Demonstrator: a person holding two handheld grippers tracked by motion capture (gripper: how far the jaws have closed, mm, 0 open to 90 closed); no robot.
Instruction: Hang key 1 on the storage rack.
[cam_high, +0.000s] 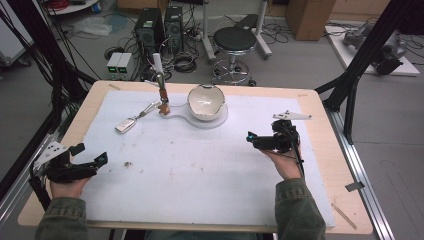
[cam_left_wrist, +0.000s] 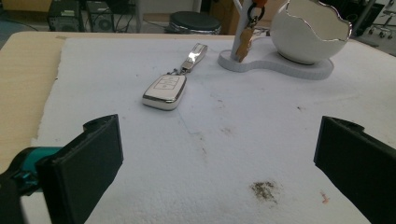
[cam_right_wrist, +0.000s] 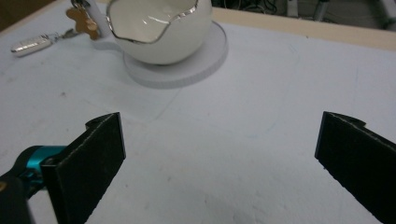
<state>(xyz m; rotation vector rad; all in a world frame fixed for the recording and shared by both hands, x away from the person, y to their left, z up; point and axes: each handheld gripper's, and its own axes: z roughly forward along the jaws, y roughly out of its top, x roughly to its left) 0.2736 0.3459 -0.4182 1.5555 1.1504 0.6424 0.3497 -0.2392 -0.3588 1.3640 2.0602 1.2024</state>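
The left gripper (cam_high: 90, 161) sits near the left edge of the table, with its jaws wide apart and nothing between them. It points toward the key fob (cam_left_wrist: 164, 90), a small white and silver thing lying flat on the white mat (cam_high: 200, 170), well away from the jaws. A shiny strap (it looks like metal) runs from the key fob toward a white stand (cam_left_wrist: 275, 65). A little brown charm (cam_left_wrist: 243, 44) hangs on the stand's thin post. A white egg-shaped bowl (cam_high: 206, 101) with a jagged silver rim sits on the stand's round part. The right gripper (cam_high: 252, 138) is over the right side of the mat, jaws wide apart and holding nothing, facing the bowl.
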